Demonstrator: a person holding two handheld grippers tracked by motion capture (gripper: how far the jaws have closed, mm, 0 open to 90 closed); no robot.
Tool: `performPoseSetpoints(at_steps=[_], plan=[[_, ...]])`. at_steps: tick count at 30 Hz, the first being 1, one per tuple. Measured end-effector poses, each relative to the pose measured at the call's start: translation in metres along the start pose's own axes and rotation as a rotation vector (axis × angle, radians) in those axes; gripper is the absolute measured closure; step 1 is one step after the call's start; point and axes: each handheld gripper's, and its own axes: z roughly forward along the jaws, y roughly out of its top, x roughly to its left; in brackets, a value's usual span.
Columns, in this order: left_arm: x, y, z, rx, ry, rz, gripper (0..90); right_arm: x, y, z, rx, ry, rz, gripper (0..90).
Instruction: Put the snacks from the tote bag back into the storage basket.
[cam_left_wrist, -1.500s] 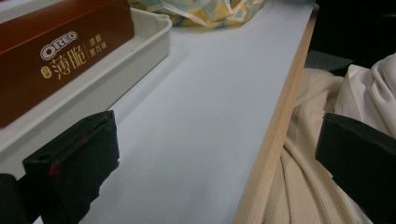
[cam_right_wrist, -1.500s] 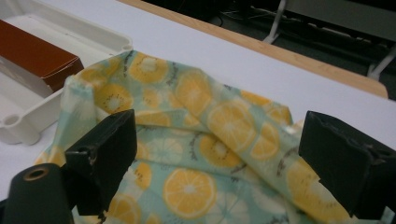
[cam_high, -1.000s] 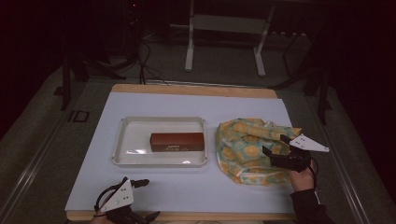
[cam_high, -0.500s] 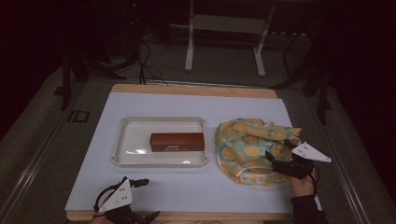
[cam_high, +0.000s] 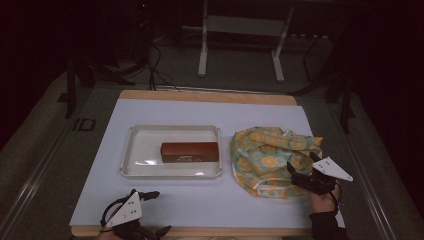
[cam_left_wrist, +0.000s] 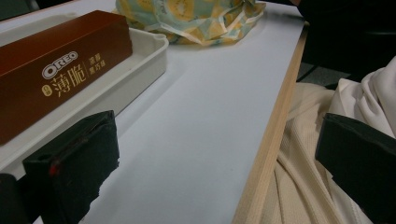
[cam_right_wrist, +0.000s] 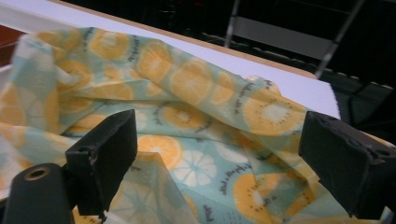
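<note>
The right gripper (cam_high: 303, 169) had drawn back toward the near edge of the white-topped bench (cam_high: 210, 197) since a second earlier, when it reached further over the crumpled pale-green cloth printed with orange slices (cam_high: 272, 155). It now hovered at the cloth's near right corner, about five o'clock on the bench, with its grey three-cornered plate tilted to the right. In the right gripper view its black fingers (cam_right_wrist: 105, 156) stood wide apart, the cloth (cam_right_wrist: 187, 121) spread between and beyond them, nothing clamped.

The left gripper (cam_high: 152, 212) sat at seven o'clock by the near edge, much where it was before. In the left gripper view its fingers (cam_left_wrist: 77, 163) were also wide apart and empty, one over the bench top, the other past the wooden edge above a cream garment (cam_left_wrist: 303, 182).

The shallow white rectangular tray (cam_high: 142, 170) lay left of centre, unmoved, and the long brown cardboard biscuit box (cam_high: 190, 151) lay flat inside it toward its right side. The cloth lay just beside the tray at three o'clock from it; whether they touched I could not tell.
</note>
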Motion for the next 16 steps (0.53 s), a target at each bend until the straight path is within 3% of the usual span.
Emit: performPoseSetpoints(at_steps=[9,16], plan=[[0.0001,-0.0001,-0.0006,-0.004,0.002,-0.001,0.0,0.0041,-0.0027,0.0039,-0.002,-0.005,-0.017,11.7],[0.0003,-0.0002,-0.0005,-0.004,0.002,-0.003,0.0,0.0029,-0.0029,0.0034,-0.016,0.014,-0.004,11.7]])
